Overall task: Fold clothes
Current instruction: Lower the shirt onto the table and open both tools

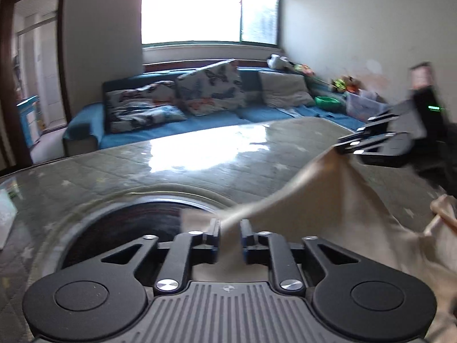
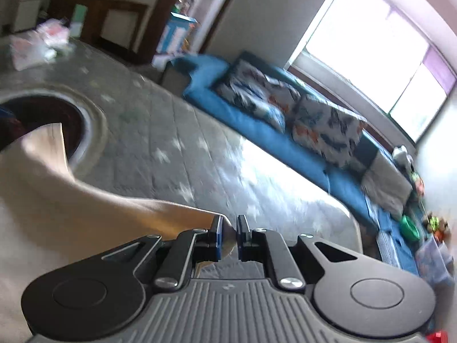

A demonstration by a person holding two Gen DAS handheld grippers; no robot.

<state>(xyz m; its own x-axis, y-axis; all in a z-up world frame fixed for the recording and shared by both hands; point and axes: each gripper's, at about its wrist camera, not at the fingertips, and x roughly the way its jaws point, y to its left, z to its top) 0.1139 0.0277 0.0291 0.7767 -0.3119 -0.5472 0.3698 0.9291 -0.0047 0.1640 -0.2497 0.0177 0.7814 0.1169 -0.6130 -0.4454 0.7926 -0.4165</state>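
Note:
A beige cloth [image 1: 328,194] lies bunched on the glass-topped table [image 1: 171,165] and rises in a ridge between my two grippers. My left gripper [image 1: 230,233] sits low at the near edge. Its jaws stand a little apart, and a band of the cloth runs through the gap without being pinched. My right gripper [image 1: 347,145] is at the right, lifted and rolled onto its side, shut on the cloth's edge. In the right wrist view the right gripper [image 2: 229,231] has its fingers nearly together on a thin fold of the beige cloth [image 2: 42,200], which trails off to the left.
A dark round recess [image 1: 142,223] with a glass rim sits in the table just beyond the left gripper. A blue sofa [image 1: 171,125] with patterned cushions runs along the far side under a bright window. Loose packets [image 2: 37,45] lie on the table's far corner.

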